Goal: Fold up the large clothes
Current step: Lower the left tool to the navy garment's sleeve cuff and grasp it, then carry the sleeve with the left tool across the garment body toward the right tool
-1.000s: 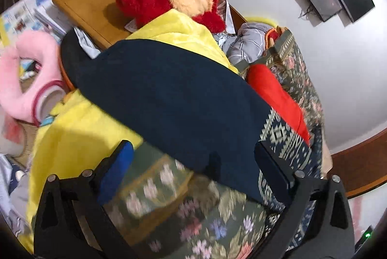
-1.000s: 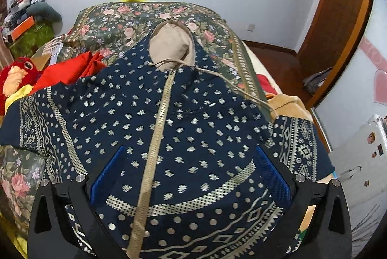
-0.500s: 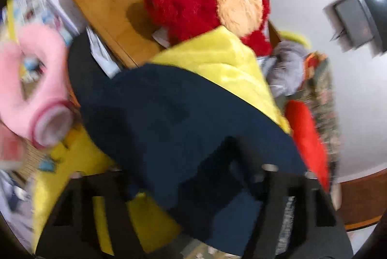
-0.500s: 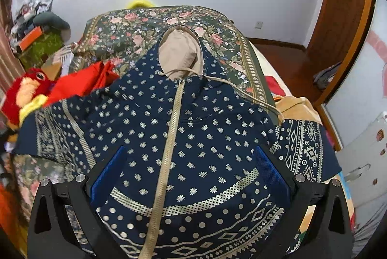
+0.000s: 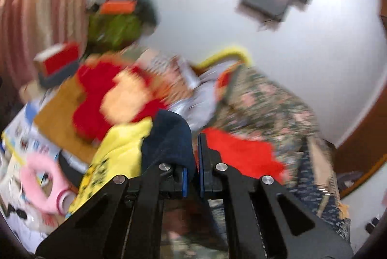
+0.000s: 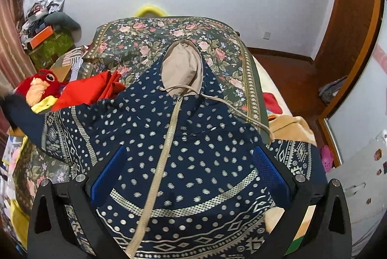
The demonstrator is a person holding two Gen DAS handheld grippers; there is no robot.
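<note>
A navy patterned zip hoodie (image 6: 193,145) with a beige-lined hood lies spread face up on a floral bedspread (image 6: 169,41). My right gripper (image 6: 188,167) hovers open above its lower front, holding nothing. My left gripper (image 5: 192,162) is shut on the dark navy cuff of the hoodie's left sleeve (image 5: 169,138), lifted off the bed's left side; the view is blurred. In the right wrist view that sleeve (image 6: 26,121) stretches out to the far left.
A red cloth (image 6: 92,89) lies on the bed beside the hoodie. A red plush toy (image 6: 36,87) and a yellow cloth (image 5: 116,155) sit left of the bed among clutter. A tan garment (image 6: 287,128) lies at the right edge. A wooden door frame stands at right.
My left gripper closed on the sleeve cuff and swung up and right with it. The right gripper rose a little and stayed open.
</note>
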